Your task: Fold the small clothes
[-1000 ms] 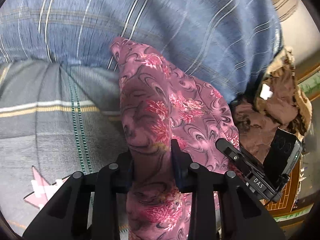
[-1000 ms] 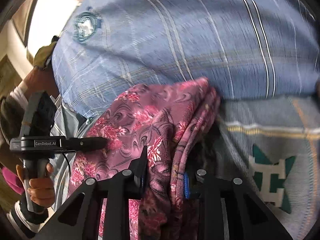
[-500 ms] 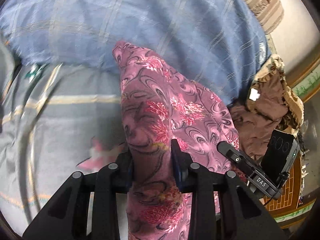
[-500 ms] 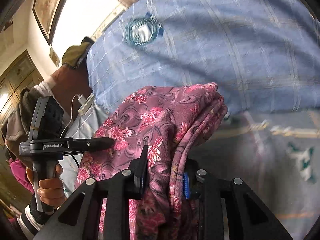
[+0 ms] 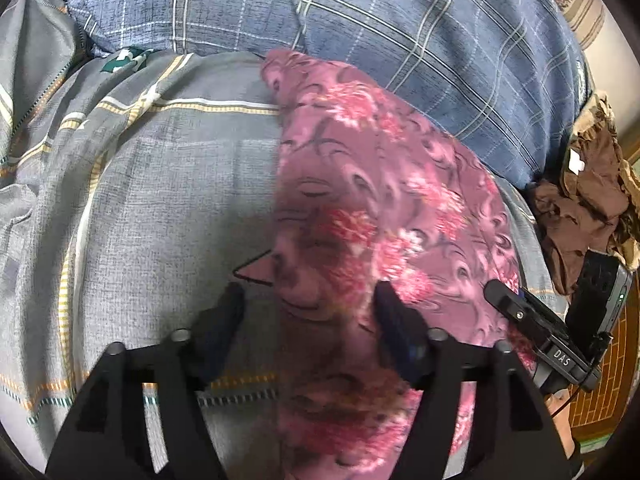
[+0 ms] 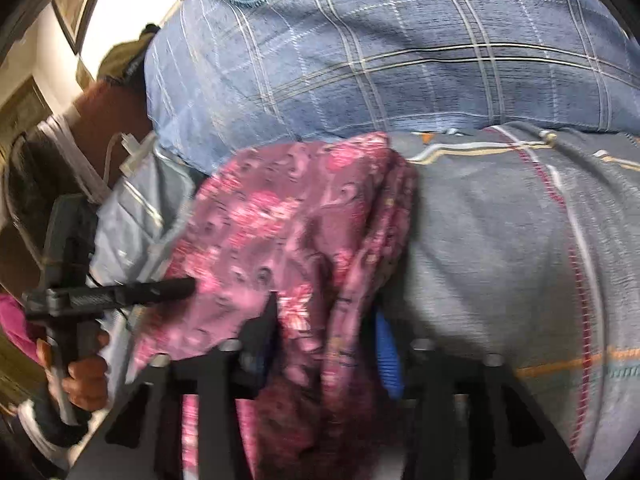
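A folded pink floral garment (image 5: 384, 208) lies on the grey bedsheet (image 5: 160, 200) against a blue plaid pillow (image 5: 400, 20). My left gripper (image 5: 310, 308) is open, its fingers apart over the garment's near left edge. In the right wrist view the garment (image 6: 288, 232) shows its stacked folded edge on the right side. My right gripper (image 6: 324, 328) has its jaws spread a little around that edge, with the blue pad (image 6: 386, 352) clear of the cloth. Each gripper shows in the other's view: the right gripper (image 5: 540, 328) and the left gripper (image 6: 120, 296).
A heap of brown clothes (image 5: 588, 200) lies at the right beside the pillow. The grey sheet (image 6: 520, 260) spreads to the right of the garment. The person's hand (image 6: 80, 376) and body (image 6: 52, 160) are at the left in the right wrist view.
Both grippers carried the garment down onto the sheet by the pillow. The left gripper's fingers have opened wide and let go; the right gripper's jaws have widened.
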Demonstrator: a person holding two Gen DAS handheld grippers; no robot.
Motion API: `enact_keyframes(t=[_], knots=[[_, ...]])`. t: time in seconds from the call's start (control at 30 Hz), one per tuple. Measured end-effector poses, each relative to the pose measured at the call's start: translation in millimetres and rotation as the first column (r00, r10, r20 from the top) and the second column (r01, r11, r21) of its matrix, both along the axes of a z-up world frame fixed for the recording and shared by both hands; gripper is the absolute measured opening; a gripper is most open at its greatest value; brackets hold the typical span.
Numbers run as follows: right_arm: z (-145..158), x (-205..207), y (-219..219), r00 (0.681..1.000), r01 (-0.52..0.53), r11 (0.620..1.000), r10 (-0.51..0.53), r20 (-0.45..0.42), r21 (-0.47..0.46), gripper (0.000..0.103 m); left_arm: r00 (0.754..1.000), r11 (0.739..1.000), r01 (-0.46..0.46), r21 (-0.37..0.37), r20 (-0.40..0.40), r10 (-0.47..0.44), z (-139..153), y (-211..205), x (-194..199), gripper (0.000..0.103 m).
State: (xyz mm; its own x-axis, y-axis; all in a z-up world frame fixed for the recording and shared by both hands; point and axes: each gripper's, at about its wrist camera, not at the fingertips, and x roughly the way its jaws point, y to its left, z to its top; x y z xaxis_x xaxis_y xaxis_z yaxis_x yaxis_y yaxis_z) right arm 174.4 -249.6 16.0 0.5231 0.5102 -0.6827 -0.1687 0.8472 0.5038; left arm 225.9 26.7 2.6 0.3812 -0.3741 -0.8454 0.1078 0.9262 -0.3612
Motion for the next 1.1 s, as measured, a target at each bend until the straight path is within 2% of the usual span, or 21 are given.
enact_keyframes(t=[0.07,0.17,0.23,0.3,0.37,0.47,0.5,0.53,0.6,0.67,0.77,0.8,0.9,0.97,1.0,1.1], knots=[[-0.8,0.0,-8.0,1.000,0.008,1.000,-0.008,-0.017,0.024,0.060,1.000,1.000,-0.007,-0.014,-0.009,0.007,1.2,3.9,-0.4,0.070],[4.1,-4.9,-11.8,0.999,0.011,1.000,-0.012,-0.034,-0.006,0.062,0.999,0.999,-0.041,-0.009,-0.003,0.041,9.6,13.9,-6.8,0.070],[14.0,-13.8,-16.3,0.998,0.039,0.999,-0.040,-0.047,-0.032,0.063,0.998,0.998,-0.065,0.025,0.023,0.064,20.1,19.8,-20.7,0.070],[30.0,-25.0,-16.7,0.997,0.065,0.994,-0.068,-0.036,-0.083,0.066,0.995,0.992,-0.080,0.094,0.066,0.074,31.3,20.4,-37.7,0.070],[46.6,-39.0,-9.7,0.998,0.063,0.986,-0.065,-0.010,-0.157,0.067,0.987,0.972,-0.102,0.211,0.140,0.074,42.3,14.3,-59.3,0.070],[68.6,-68.2,11.2,0.999,0.046,0.961,-0.039,0.031,-0.272,0.089,0.969,0.924,-0.142,0.356,0.242,0.056,48.4,-0.7,-91.4,0.075],[74.4,-82.5,20.1,0.998,0.051,0.948,-0.036,0.053,-0.314,0.099,0.964,0.911,-0.150,0.385,0.261,0.049,47.2,-3.7,-99.8,0.077],[77.6,-95.3,26.9,0.997,0.055,0.937,-0.031,0.075,-0.344,0.103,0.961,0.898,-0.152,0.413,0.275,0.036,45.3,-9.4,-109.6,0.078],[79.3,-117.0,37.0,0.995,0.057,0.921,-0.019,0.100,-0.386,0.103,0.955,0.875,-0.145,0.462,0.295,0.002,40.7,-19.0,-124.1,0.078],[79.3,-131.9,44.9,0.994,0.064,0.897,-0.017,0.112,-0.437,0.103,0.948,0.837,-0.146,0.527,0.316,-0.033,35.6,-30.8,-138.0,0.080],[75.9,-144.8,53.8,0.993,0.092,0.827,-0.033,0.116,-0.554,0.103,0.939,0.812,-0.099,0.575,0.325,-0.115,32.3,-45.0,-151.7,0.080],[72.9,-145.4,55.3,0.996,0.075,0.815,-0.028,0.089,-0.575,0.103,0.935,0.808,-0.088,0.582,0.329,-0.135,31.6,-47.4,-157.4,0.080],[67.2,-148.8,55.3,0.999,0.047,0.811,-0.027,0.043,-0.584,0.103,0.928,0.819,-0.058,0.571,0.333,-0.167,33.4,-49.8,-167.4,0.080],[64.4,-151.0,53.8,0.999,0.032,0.822,-0.029,0.014,-0.569,0.103,0.927,0.826,-0.045,0.562,0.332,-0.175,33.9,-51.2,-170.2,0.080],[64.1,-151.8,51.3,0.999,0.029,0.841,-0.034,0.002,-0.541,0.103,0.926,0.831,-0.036,0.555,0.330,-0.181,34.6,-50.9,-172.4,0.080],[69.4,-157.5,47.9,0.997,0.073,0.846,-0.065,0.034,-0.528,0.103,0.924,0.837,-0.018,0.548,0.329,-0.195,35.8,-54.9,-178.9,0.080]])
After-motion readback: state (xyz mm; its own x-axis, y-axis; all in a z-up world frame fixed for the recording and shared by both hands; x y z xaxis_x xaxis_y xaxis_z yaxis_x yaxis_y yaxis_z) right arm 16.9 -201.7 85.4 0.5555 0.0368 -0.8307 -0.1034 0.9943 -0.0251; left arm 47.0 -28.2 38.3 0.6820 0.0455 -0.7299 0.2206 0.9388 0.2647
